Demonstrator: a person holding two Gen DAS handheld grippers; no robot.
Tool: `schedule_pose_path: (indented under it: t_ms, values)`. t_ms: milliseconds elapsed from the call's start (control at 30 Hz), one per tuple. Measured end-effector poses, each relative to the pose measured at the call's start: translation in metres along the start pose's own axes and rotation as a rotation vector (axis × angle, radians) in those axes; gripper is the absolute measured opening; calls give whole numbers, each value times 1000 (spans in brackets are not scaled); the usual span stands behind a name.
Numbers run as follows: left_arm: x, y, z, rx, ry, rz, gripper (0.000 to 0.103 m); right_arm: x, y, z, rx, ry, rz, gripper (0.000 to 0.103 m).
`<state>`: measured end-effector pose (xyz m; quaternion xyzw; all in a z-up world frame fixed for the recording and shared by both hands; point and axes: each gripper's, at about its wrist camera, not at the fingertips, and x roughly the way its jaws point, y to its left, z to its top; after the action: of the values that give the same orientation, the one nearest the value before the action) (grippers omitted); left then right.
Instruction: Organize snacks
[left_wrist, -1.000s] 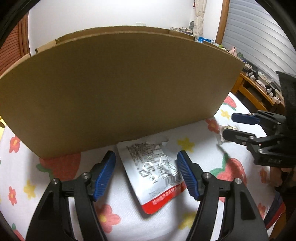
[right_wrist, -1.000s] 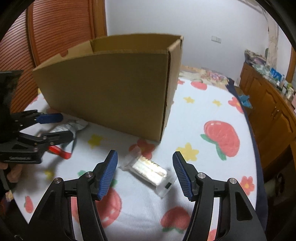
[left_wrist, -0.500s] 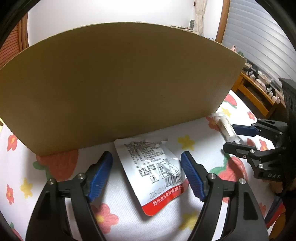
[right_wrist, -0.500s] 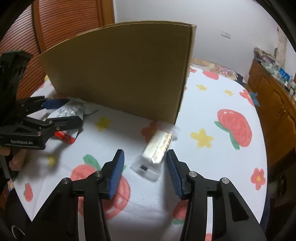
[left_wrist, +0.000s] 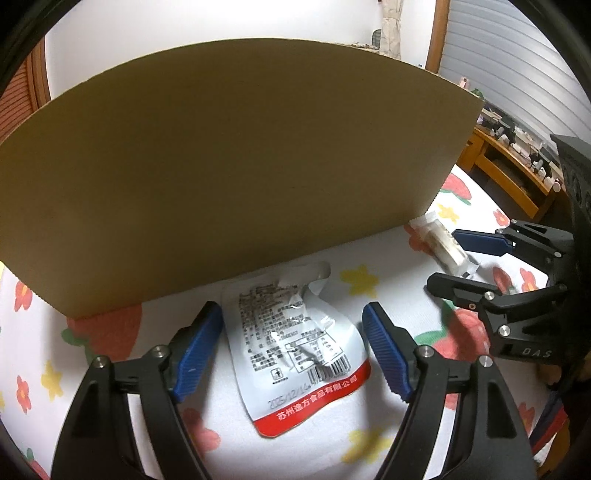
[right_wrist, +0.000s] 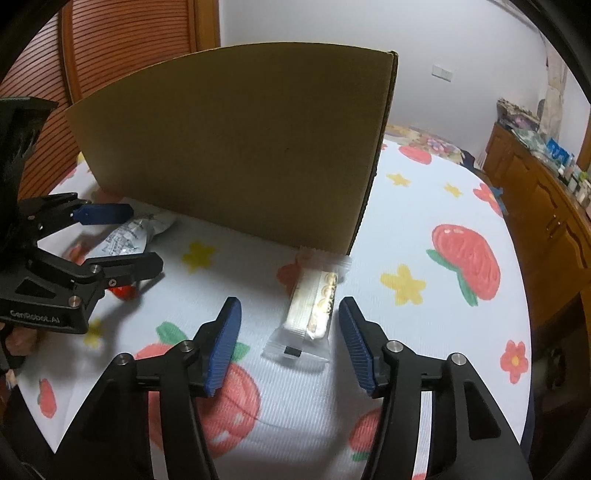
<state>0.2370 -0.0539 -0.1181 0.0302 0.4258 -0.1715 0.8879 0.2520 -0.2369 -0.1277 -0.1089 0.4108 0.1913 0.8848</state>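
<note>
Two tools poised over two snack packets in front of a cardboard box.

The left tool stands wide, its blue pads either side of a silver pouch with a red bottom edge that lies flat on the fruit-print cloth of the bench, just before the box; the pads do not press on it. The right tool is about half wide and its jaws have just been opening; a clear-wrapped bar lies between them on the cloth, untouched, its far end near the box corner. A wooden cabinet stands to the right.
</note>
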Motion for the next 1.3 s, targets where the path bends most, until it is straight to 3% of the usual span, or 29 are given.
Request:
schedule_pose_path:
  t_ms: [200,367,867,1300]
  values:
    - [-2,0,-2,-3,1,20,72,0,-1,0,3,1,-8,62]
    - [-6,-9,-10,51,-4,34,64,1,0,0,9,3,-14,66]
    - [-26,-7,-32,75,4,4,62,2,0,0,8,4,-22,68]
    - [-57,5,-43,19,-76,-17,62,2,-2,0,14,5,-25,72]
